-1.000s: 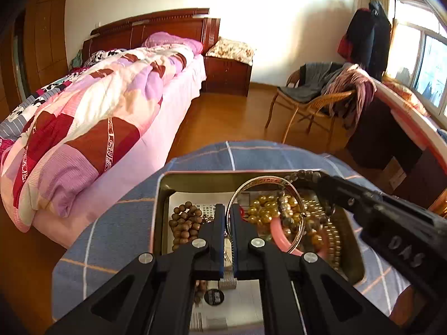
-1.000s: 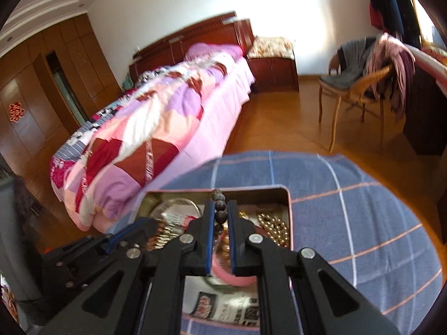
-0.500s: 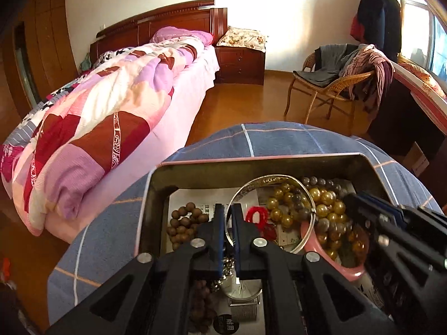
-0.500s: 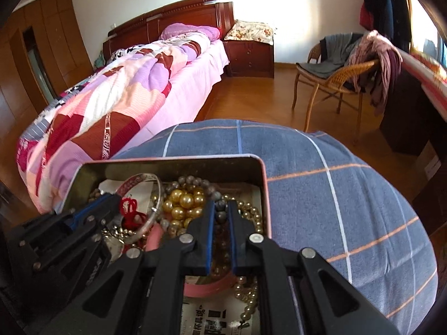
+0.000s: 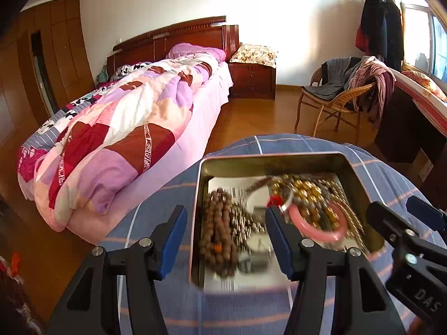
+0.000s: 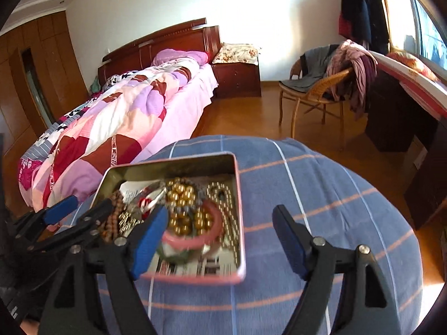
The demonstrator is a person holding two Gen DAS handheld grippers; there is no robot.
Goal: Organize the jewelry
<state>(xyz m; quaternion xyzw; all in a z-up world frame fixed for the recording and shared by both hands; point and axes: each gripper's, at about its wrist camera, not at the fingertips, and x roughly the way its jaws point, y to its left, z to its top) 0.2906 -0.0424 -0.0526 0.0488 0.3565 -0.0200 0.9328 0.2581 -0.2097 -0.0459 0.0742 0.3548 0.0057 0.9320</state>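
A metal tin (image 5: 268,162) (image 6: 167,169) full of jewelry sits on a round table with a blue checked cloth (image 5: 167,195) (image 6: 321,181). Inside lie brown wooden beads (image 5: 216,229), a pink bangle (image 5: 321,230) (image 6: 190,241), gold pearl beads (image 5: 304,187) (image 6: 180,192), a silver bangle with a red knot (image 5: 275,201) (image 6: 145,202) and a thin gold chain (image 6: 227,212). My left gripper (image 5: 225,240) is open and empty above the tin's near left part. My right gripper (image 6: 220,240) is open and empty over the tin's right edge; it also shows in the left wrist view (image 5: 405,223).
A bed with a patchwork quilt (image 5: 125,134) stands to the left of the table. A wicker chair piled with clothes (image 5: 340,95) and a dark desk (image 5: 405,122) stand at the back right. Wooden floor lies between them.
Both grippers were shut on jewelry over the tin; now both are open, empty and pulled back. The beads and bangle lie in the tin.
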